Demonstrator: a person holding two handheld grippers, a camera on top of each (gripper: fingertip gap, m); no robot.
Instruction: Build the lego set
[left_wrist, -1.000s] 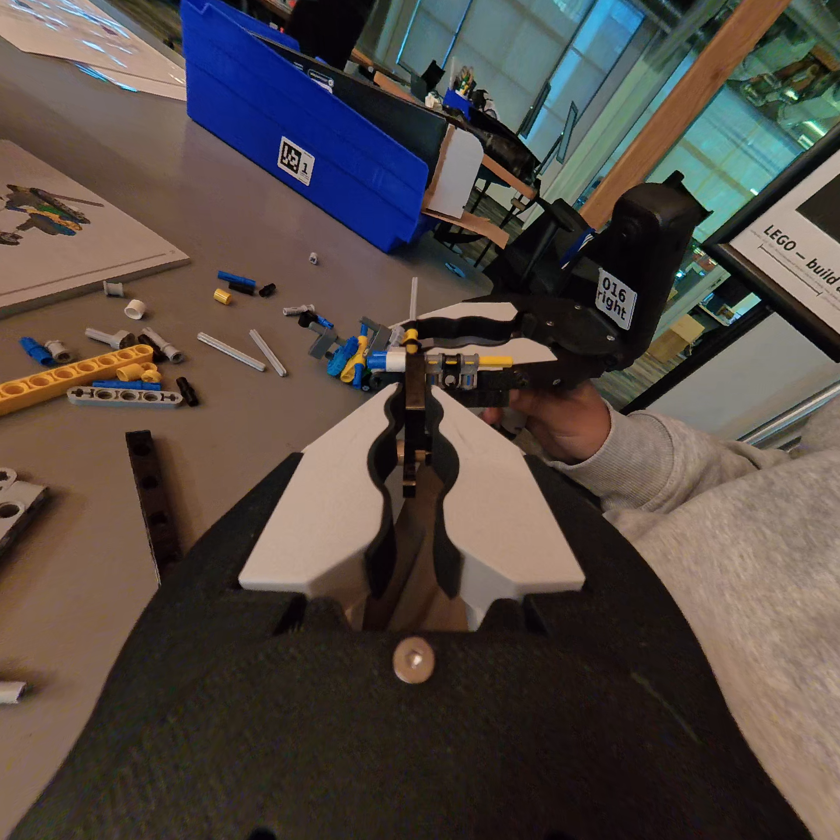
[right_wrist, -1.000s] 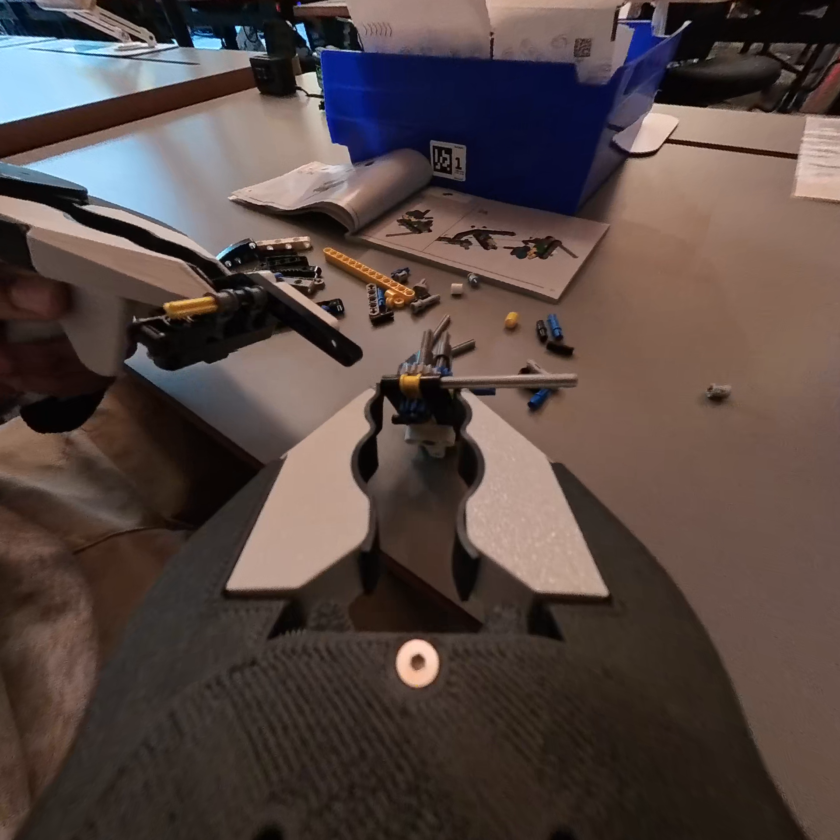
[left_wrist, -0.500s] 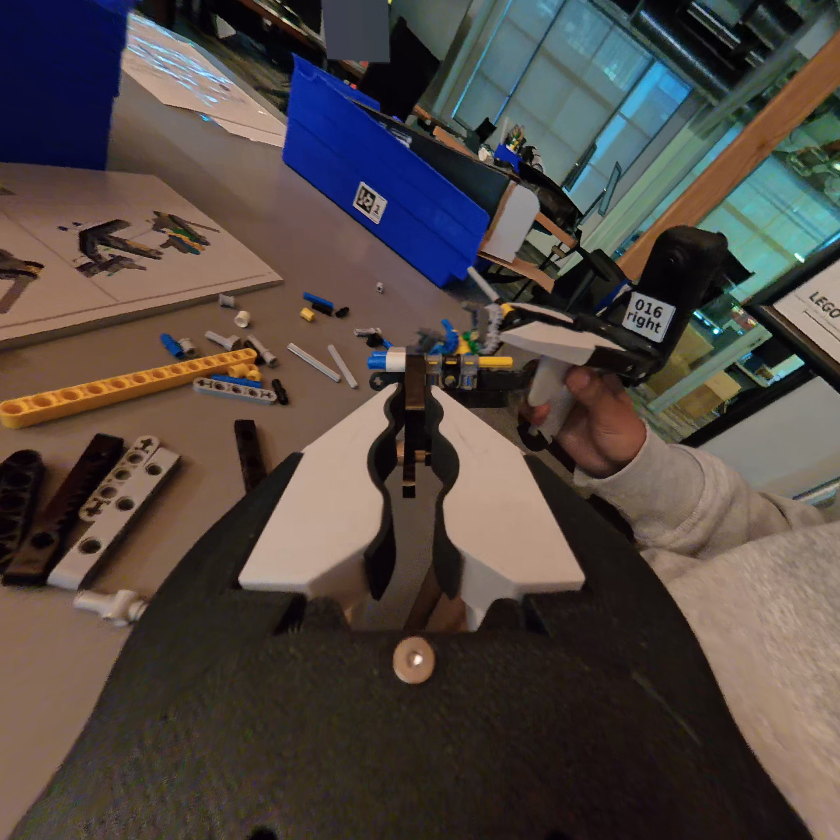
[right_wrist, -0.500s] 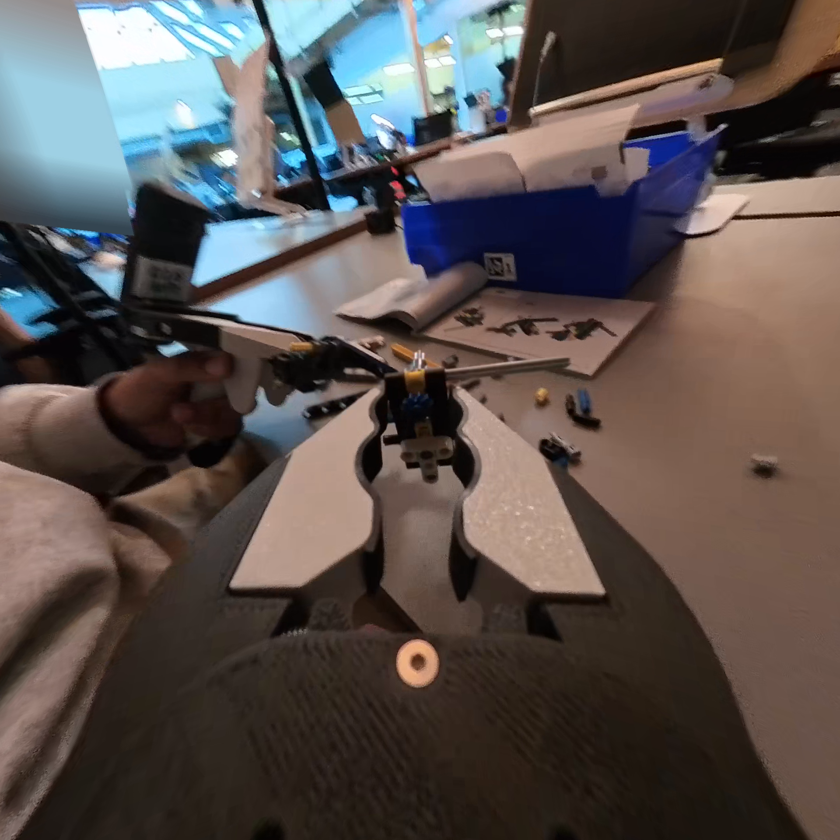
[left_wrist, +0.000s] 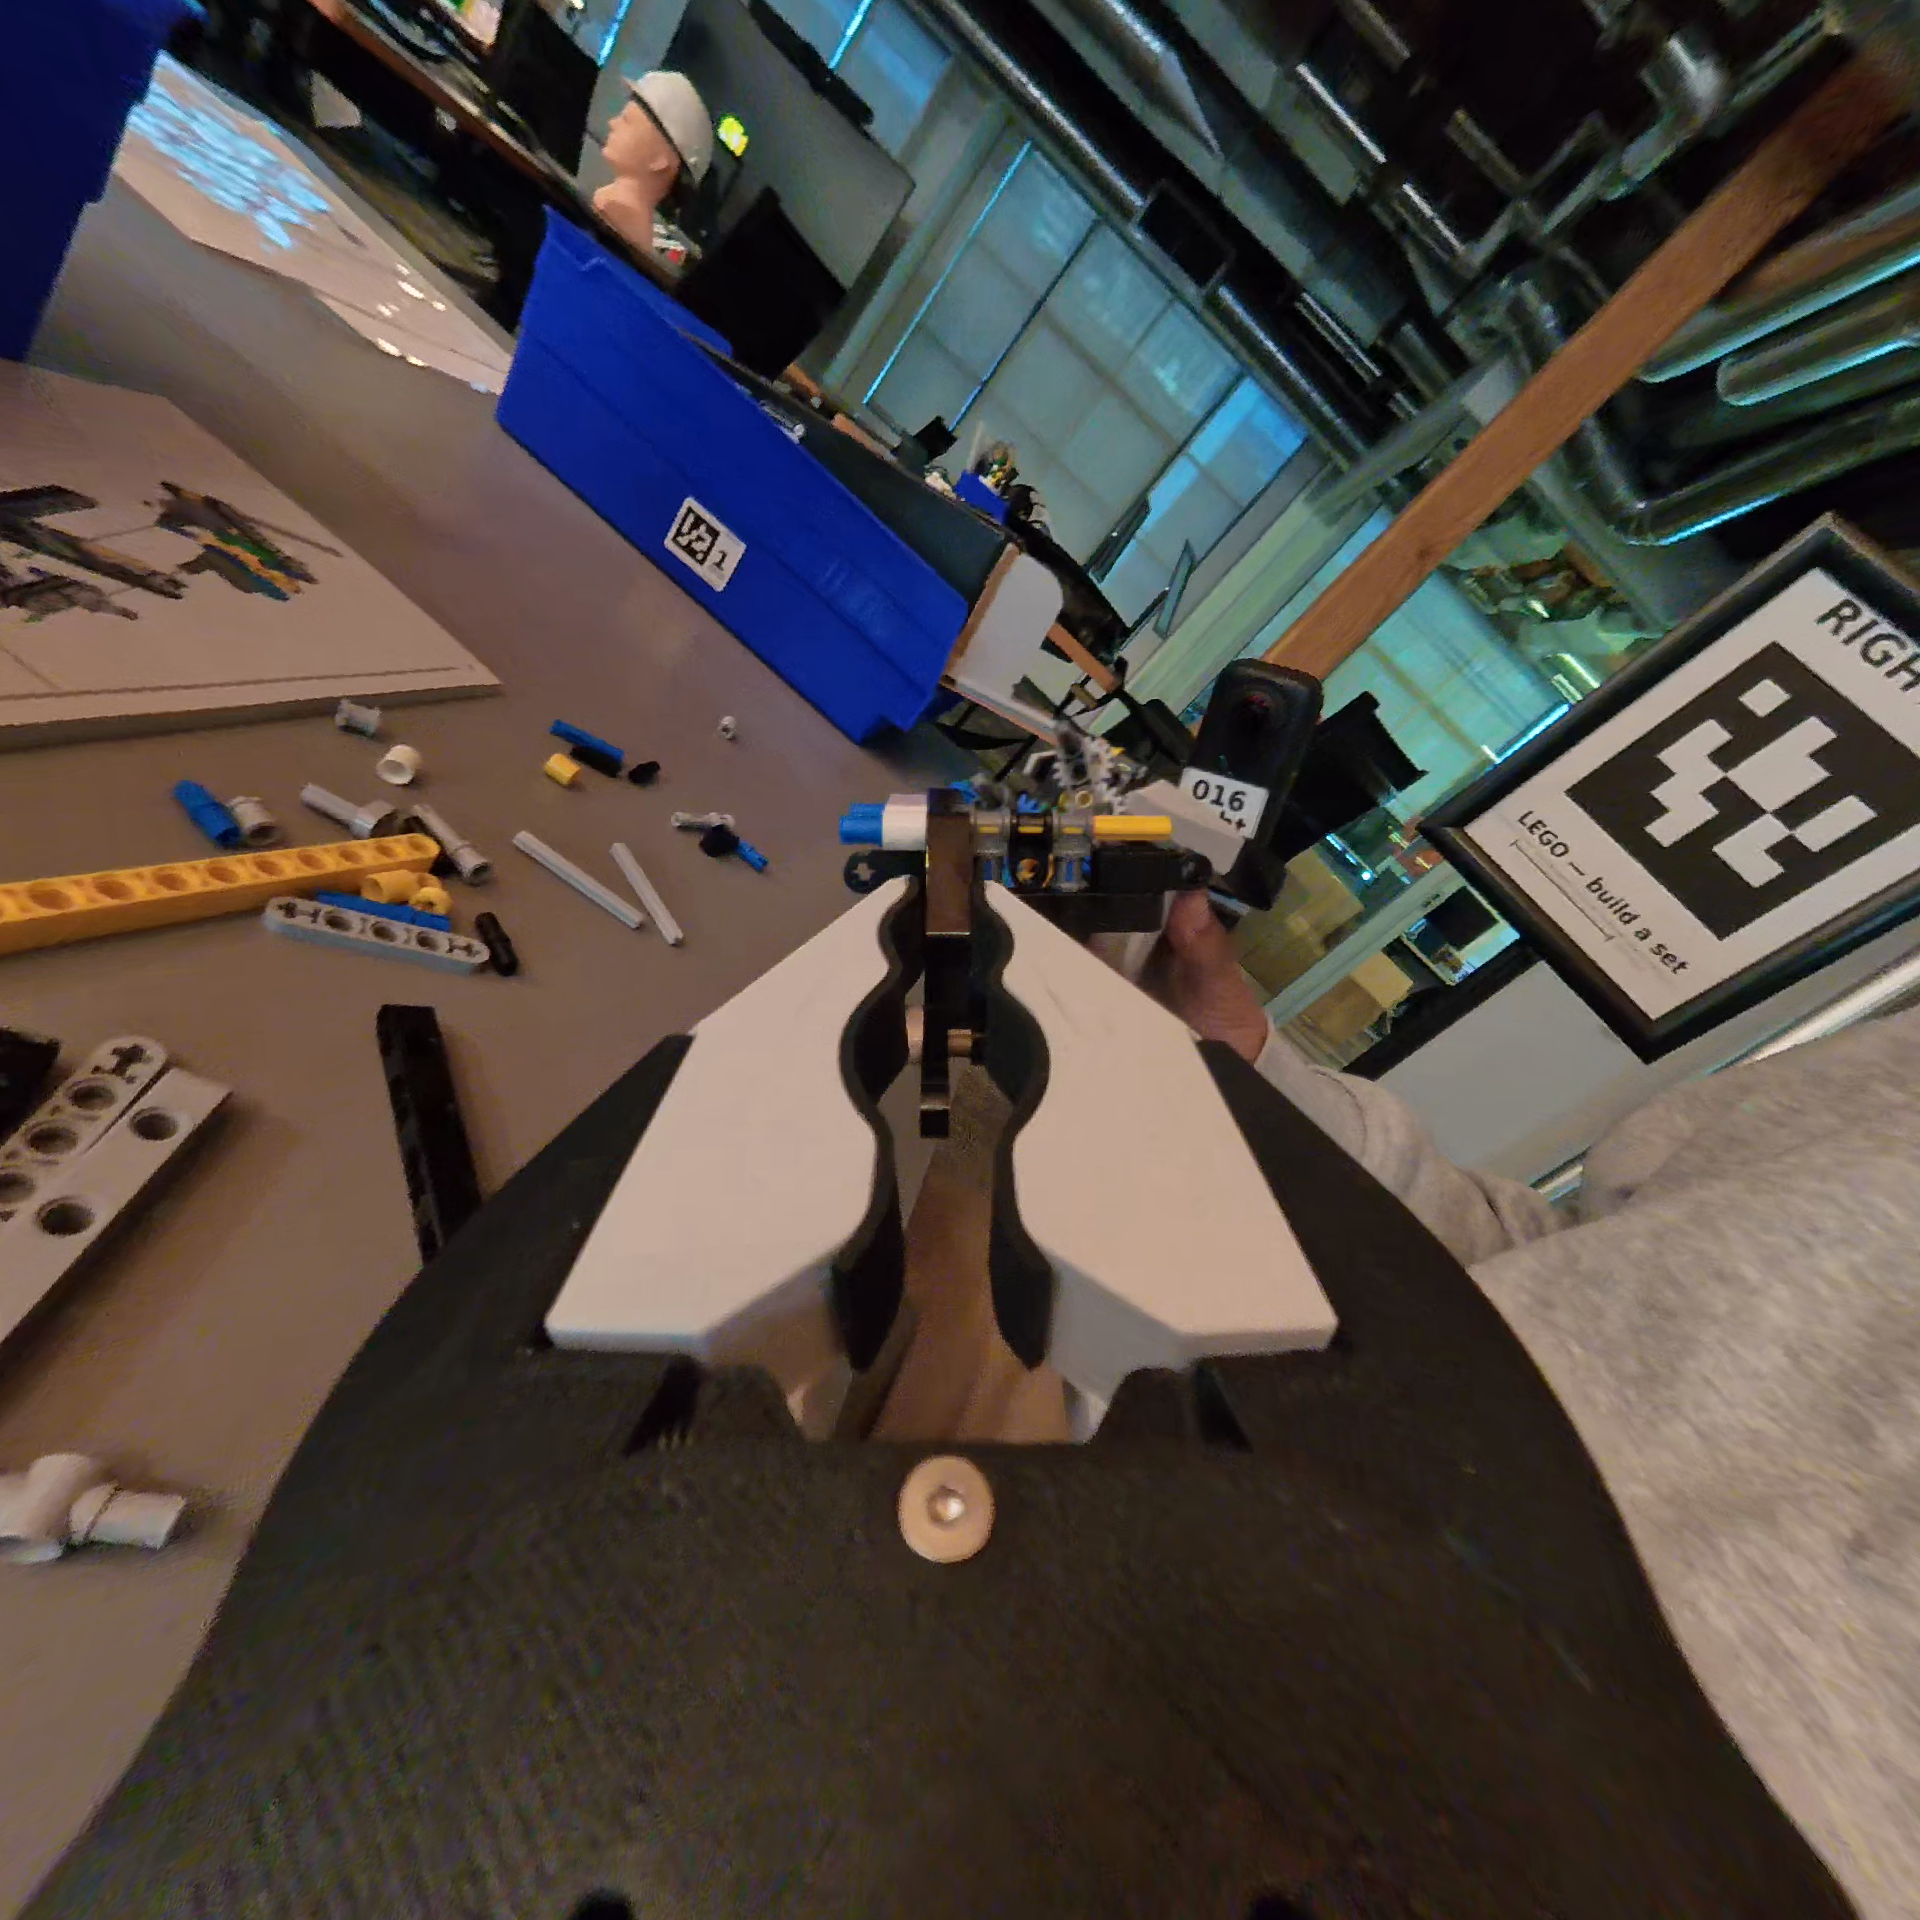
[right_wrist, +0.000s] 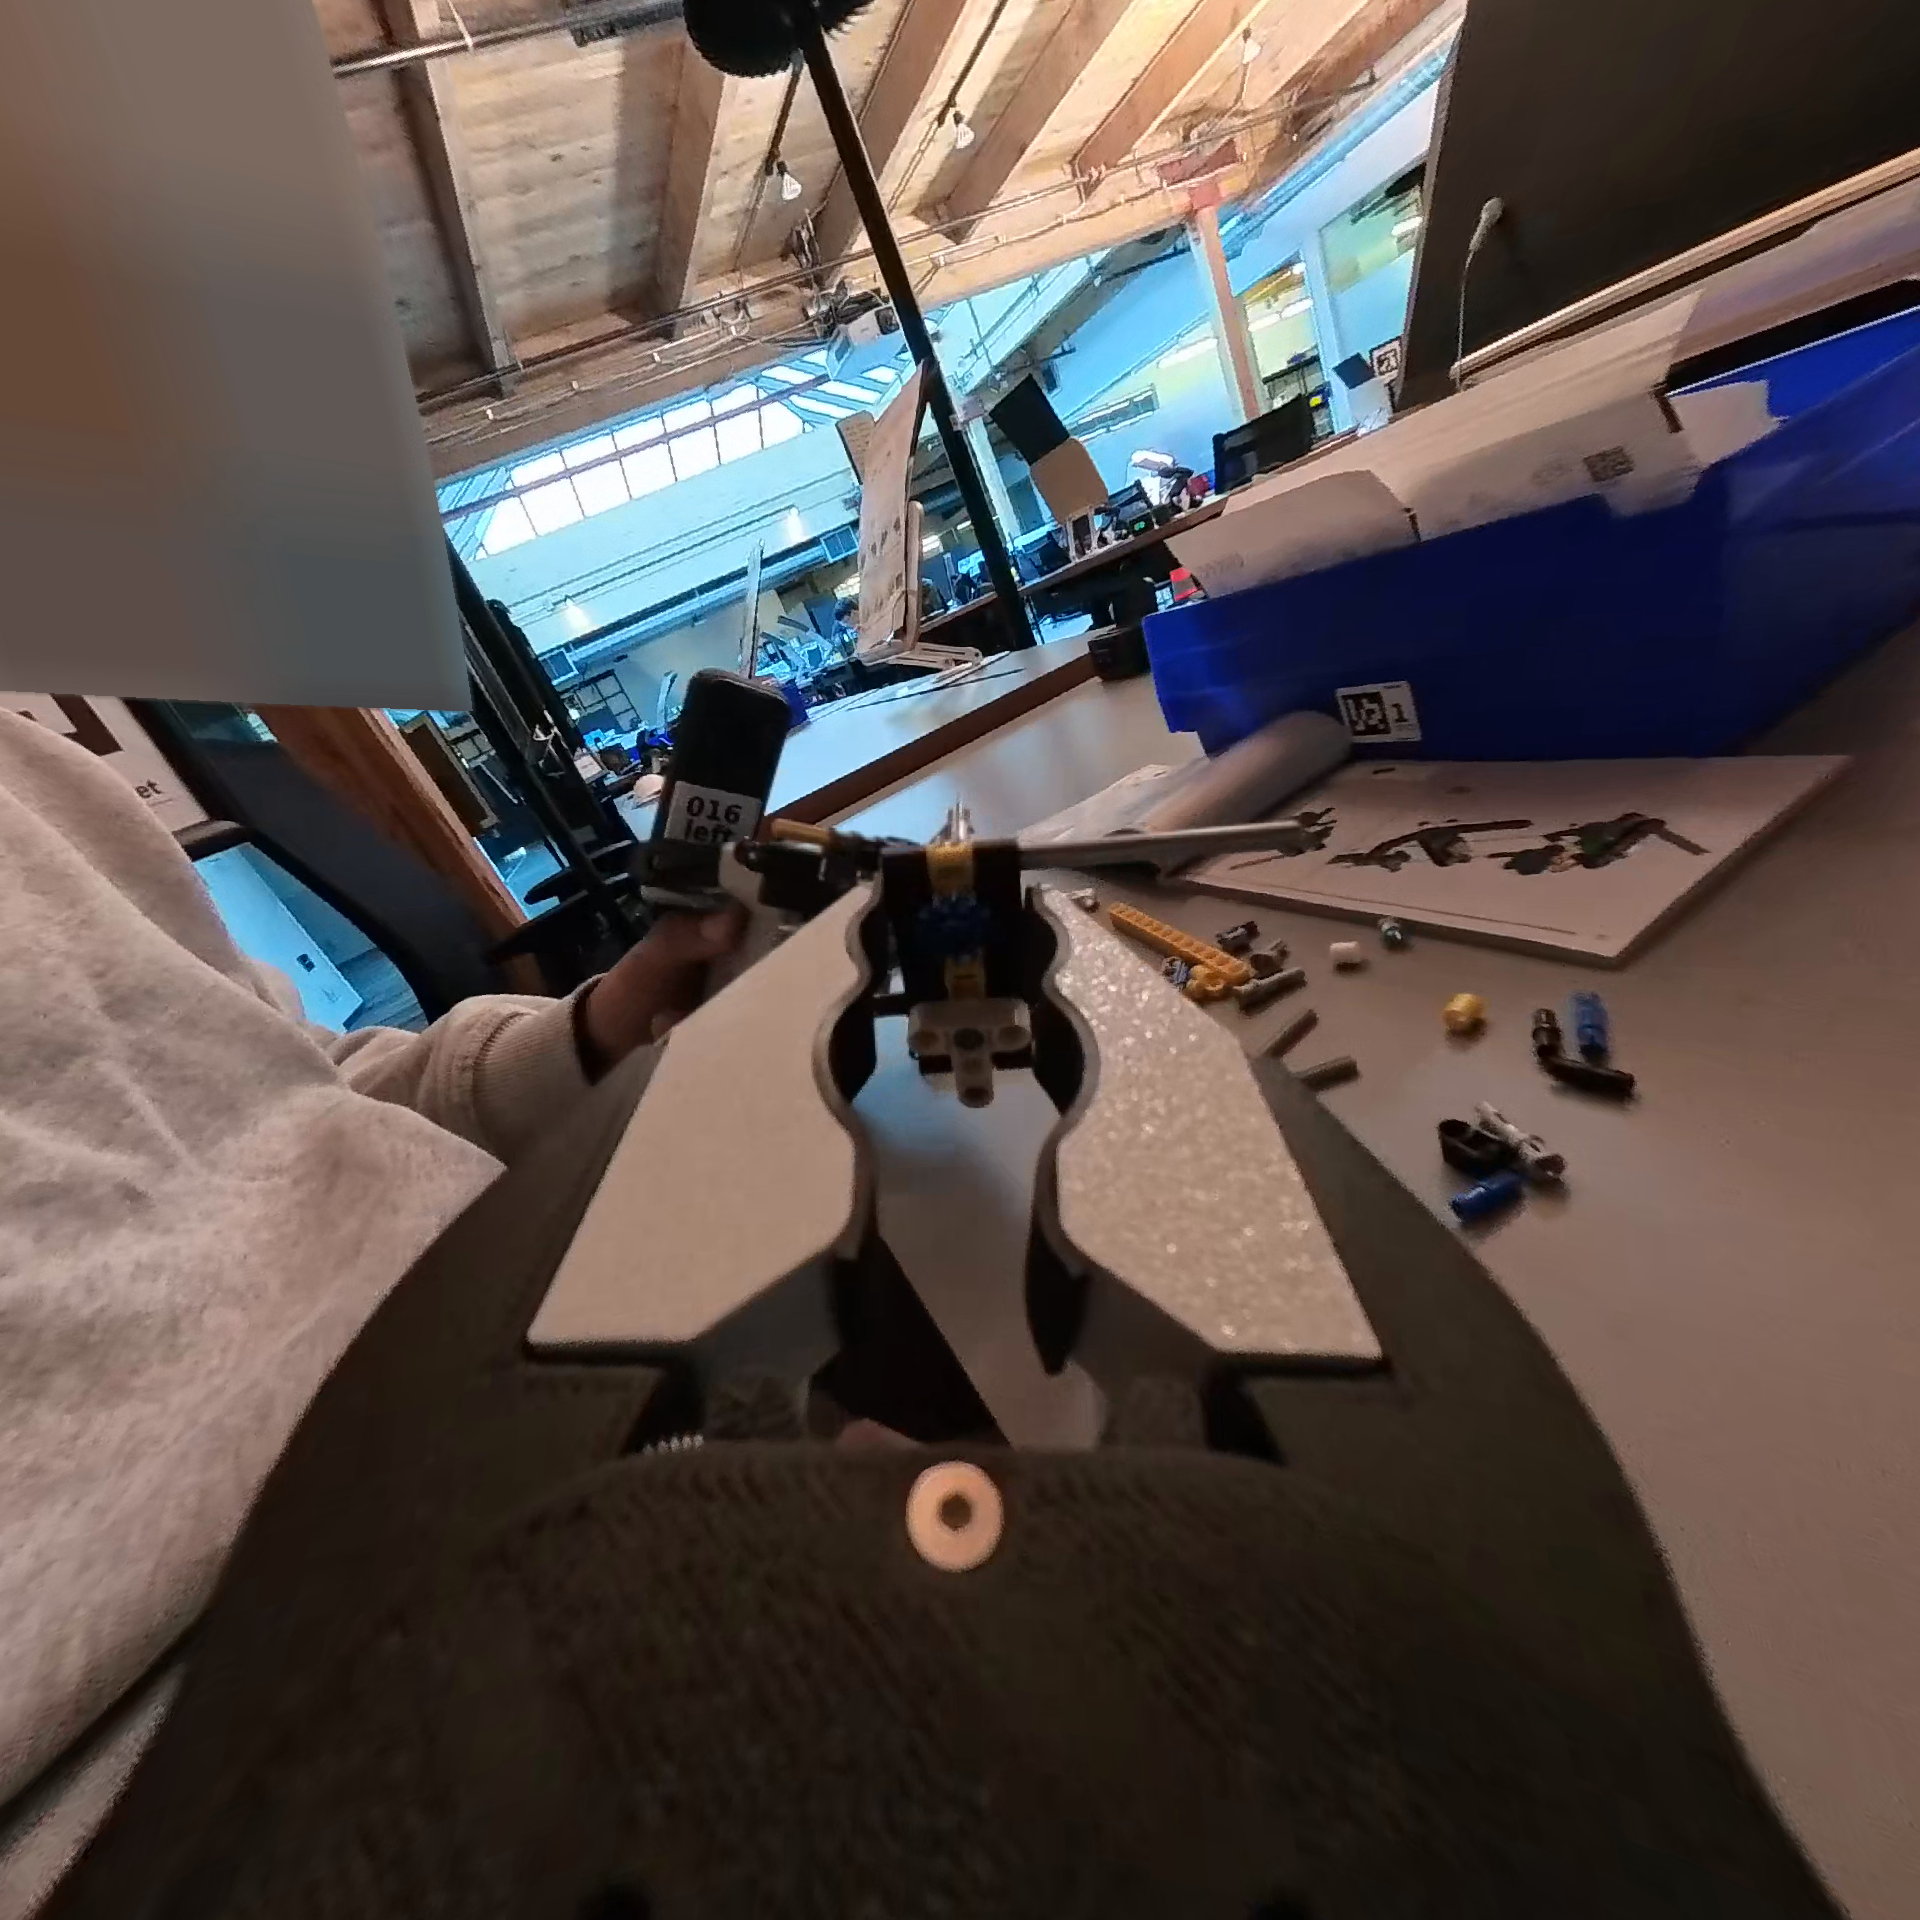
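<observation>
My left gripper is shut on a black lego beam that carries a cross axle with blue, white, grey and yellow pieces. My right gripper is shut on a small lego assembly of black, blue, yellow and white parts with a long grey axle sticking out to the right. Both are held in the air, facing each other and close together. The right gripper shows behind the left one's assembly, and the left gripper shows beyond the right one's assembly.
Loose lego pieces lie on the grey table: a long yellow beam, grey beams, axles and pins. An open instruction booklet and a blue bin lie behind. A grey sleeve is on the left. My hands' fingertips stand some 9 cm from each other.
Both grippers have lifted and tilted upward, away from the table, and turned toward each other. The two assemblies have come closer together. Both grips have stayed shut.
</observation>
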